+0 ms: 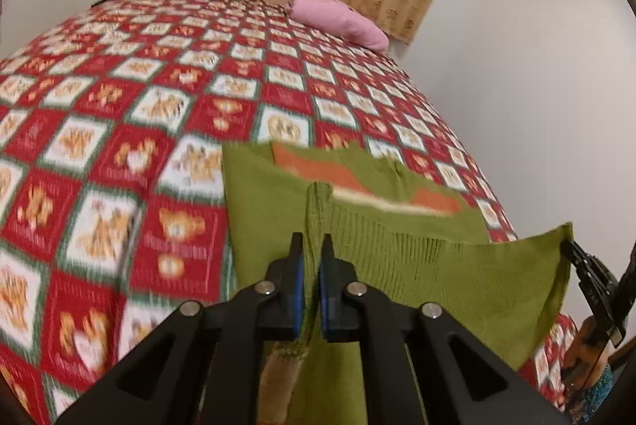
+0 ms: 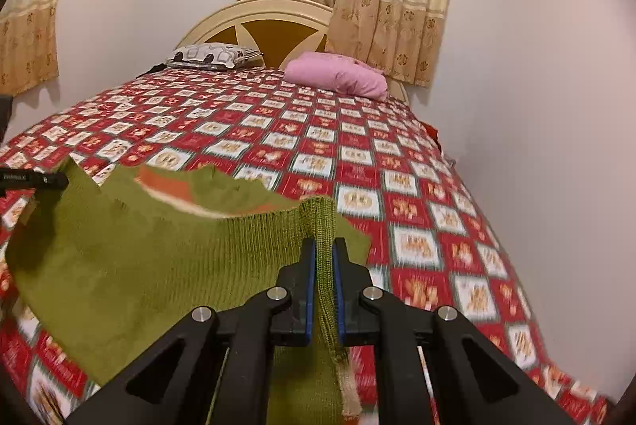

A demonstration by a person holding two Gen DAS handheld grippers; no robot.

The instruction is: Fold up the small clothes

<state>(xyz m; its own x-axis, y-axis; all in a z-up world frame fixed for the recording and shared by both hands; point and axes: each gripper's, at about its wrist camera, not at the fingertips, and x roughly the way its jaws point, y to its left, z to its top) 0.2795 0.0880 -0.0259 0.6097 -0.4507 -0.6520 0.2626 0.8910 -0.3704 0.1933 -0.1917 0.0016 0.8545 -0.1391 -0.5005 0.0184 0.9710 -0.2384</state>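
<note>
1. The left gripper (image 1: 311, 246) is clamped on one ribbed edge of the green knit garment (image 1: 437, 266), with the cloth pinched between its blue pads.
2. The right gripper (image 2: 324, 250) is closed in the same way on the garment's other ribbed edge.
3. The garment hangs stretched between the two grippers above the near edge of the bed (image 2: 397, 186). Its far part, with orange and cream stripes, droops onto the red checked bedspread (image 1: 119, 146).
4. No fold looks finished; the piece is only lifted and spread.
5. Still to do, by the look of it: lay it flat on the bedspread, fold it over, and release it.
</note>
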